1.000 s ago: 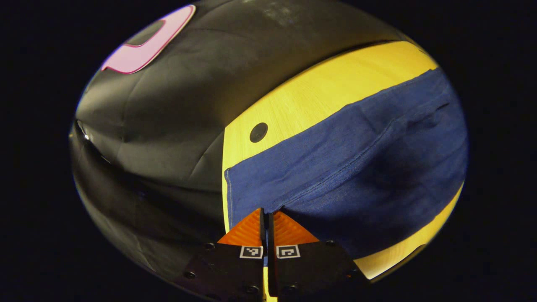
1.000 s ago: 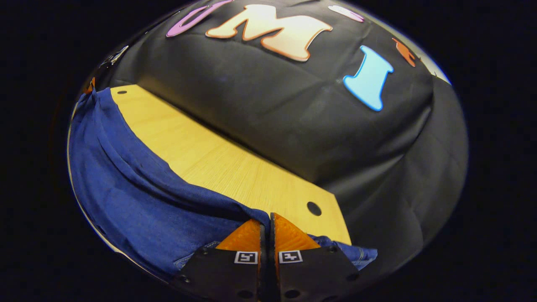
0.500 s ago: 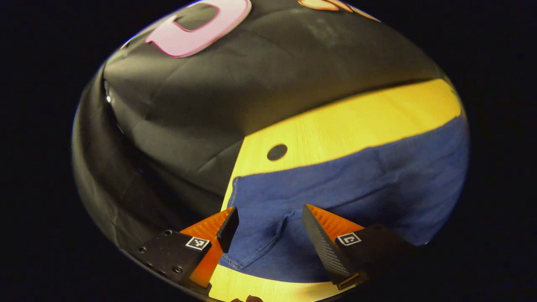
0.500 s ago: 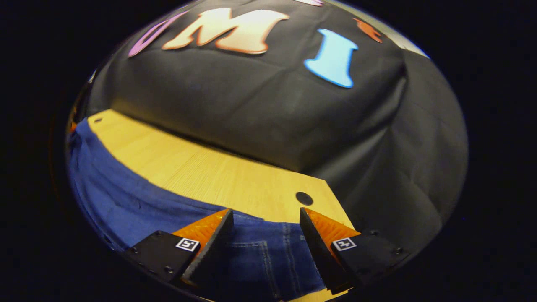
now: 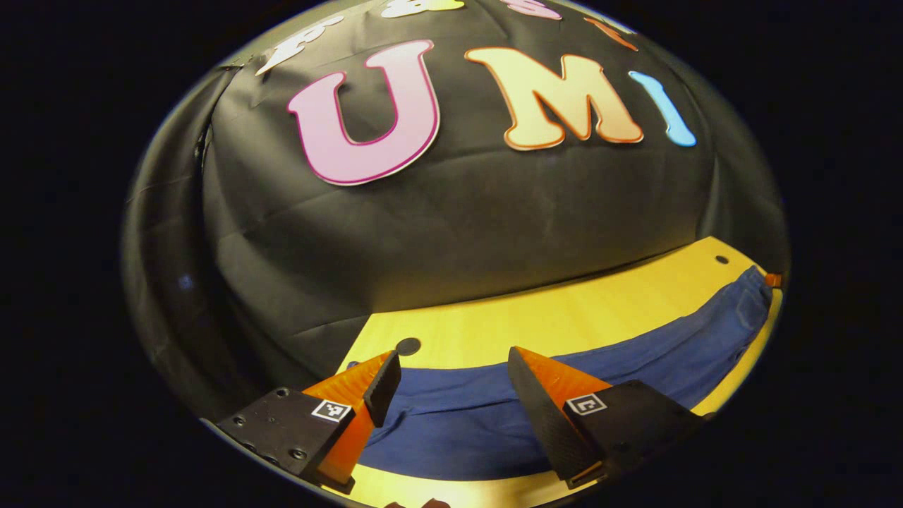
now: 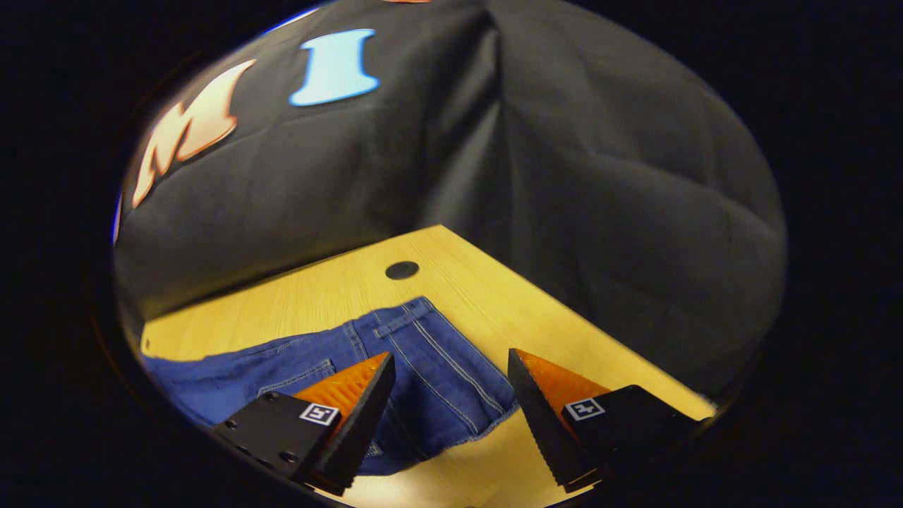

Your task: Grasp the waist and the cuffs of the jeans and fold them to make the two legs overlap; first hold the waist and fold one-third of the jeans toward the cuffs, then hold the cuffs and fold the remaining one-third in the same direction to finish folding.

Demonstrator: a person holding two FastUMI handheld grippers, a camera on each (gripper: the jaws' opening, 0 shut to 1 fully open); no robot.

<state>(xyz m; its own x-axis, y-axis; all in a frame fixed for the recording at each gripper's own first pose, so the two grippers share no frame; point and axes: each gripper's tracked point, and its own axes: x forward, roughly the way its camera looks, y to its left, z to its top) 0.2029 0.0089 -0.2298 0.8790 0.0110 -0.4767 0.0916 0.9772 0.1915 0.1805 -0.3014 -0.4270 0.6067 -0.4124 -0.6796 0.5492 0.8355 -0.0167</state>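
With both claws released and lifted off the cloth, the jeans lie flat along the bench, legs apparently already laid one over the other, so the step in hand looks to be the waist fold. The left claw hangs spread above the leg end of the jeans, gripping nothing; the right claw hangs spread above the waist end, near the stitched waistband that lies just short of the round hole in the bench. To do this well, both claws probably ought to take the waistband, one at each corner, pinching all layers together. Lifting only slightly and carrying the waist evenly toward the cuffs should keep the crease square and the legs aligned.
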